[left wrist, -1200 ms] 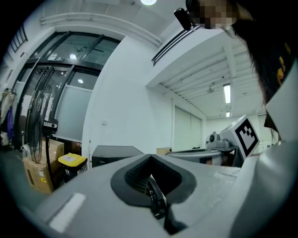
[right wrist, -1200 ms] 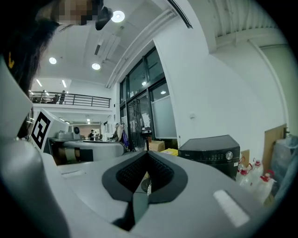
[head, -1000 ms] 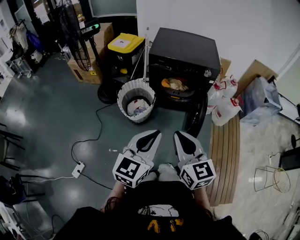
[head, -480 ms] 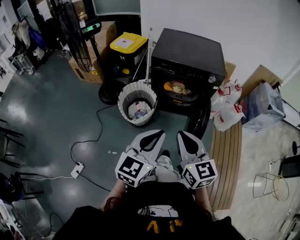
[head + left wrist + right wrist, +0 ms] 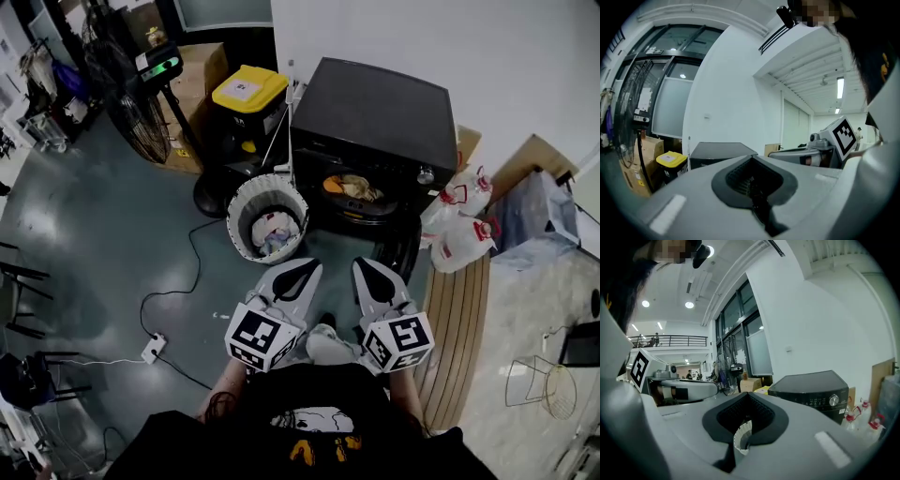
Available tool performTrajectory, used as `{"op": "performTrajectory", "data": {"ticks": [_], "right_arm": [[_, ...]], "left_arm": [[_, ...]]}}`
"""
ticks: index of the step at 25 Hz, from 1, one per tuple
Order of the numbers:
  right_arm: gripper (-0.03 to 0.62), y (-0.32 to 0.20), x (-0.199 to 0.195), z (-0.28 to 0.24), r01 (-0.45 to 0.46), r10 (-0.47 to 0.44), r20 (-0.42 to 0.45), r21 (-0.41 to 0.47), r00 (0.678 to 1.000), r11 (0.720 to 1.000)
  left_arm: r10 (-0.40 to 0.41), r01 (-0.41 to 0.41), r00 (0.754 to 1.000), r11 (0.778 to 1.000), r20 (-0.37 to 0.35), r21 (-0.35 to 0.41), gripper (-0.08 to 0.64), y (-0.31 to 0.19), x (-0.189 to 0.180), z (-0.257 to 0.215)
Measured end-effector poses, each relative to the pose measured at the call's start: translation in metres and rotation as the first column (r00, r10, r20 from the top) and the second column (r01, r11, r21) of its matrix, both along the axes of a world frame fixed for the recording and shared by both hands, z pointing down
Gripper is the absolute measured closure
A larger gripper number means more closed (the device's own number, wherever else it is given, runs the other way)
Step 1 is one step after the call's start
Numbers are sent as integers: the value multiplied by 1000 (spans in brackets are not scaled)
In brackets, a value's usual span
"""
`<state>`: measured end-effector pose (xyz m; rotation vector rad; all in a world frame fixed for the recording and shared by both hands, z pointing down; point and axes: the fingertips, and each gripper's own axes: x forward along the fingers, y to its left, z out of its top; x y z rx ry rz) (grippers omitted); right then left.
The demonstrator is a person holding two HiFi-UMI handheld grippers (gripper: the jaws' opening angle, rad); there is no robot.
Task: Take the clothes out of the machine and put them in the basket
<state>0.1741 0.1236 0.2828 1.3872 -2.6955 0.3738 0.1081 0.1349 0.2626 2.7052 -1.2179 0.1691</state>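
The black machine (image 5: 375, 117) stands against the wall with its round door (image 5: 405, 251) swung open to the right. Orange and pale clothes (image 5: 352, 188) lie in the drum. A white basket (image 5: 240, 199) stands on the floor left of the opening and holds a few clothes (image 5: 273, 228). My left gripper (image 5: 298, 275) and right gripper (image 5: 373, 277) are held side by side in front of me, short of both. Each is shut with nothing in it. The left gripper (image 5: 752, 180) and the right gripper (image 5: 745, 423) both face the machine (image 5: 719, 151) (image 5: 811, 387).
A black bin with a yellow lid (image 5: 247, 90) and cardboard boxes (image 5: 192, 75) stand left of the machine, with a fan (image 5: 141, 122) beside them. White bags (image 5: 459, 225) and a wooden board (image 5: 455, 309) are at the right. A cable and power strip (image 5: 153, 345) cross the floor.
The machine and basket have slid slightly lower in the head view, so I stand a little closer. Both grippers stay shut and side by side.
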Motion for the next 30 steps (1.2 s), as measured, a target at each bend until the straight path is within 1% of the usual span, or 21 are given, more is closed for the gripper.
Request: {"op": "performTrajectory", "data": {"ticks": [6,14,19,25,27,30], "right_arm": [[569,-53,18,14,16,-16,12,-23,1000,1000],[569,-106,35,36,36,-34,23,-58,999,998],[569,-129,38,54,37,-35,19,-85,999,996],[569,-157,38,76,13,-12,13,-108,1000,994],[569,-165,34,82,6,-6,5,-112,1000,994],[568,-179,31,92,-14,13,-11,-116,1000,993]], "left_arm": [[-8,9,999,1000,32,-25,560,-47,22,10],[-12,16,998,998,60,-63,560,-93,43,26],[-25,33,995,996,93,-81,560,-112,40,39],[-19,27,990,998,140,-56,560,-132,31,51],[-16,25,989,998,148,-60,560,-139,26,56],[-4,14,990,997,141,-70,560,-153,22,66]]}}
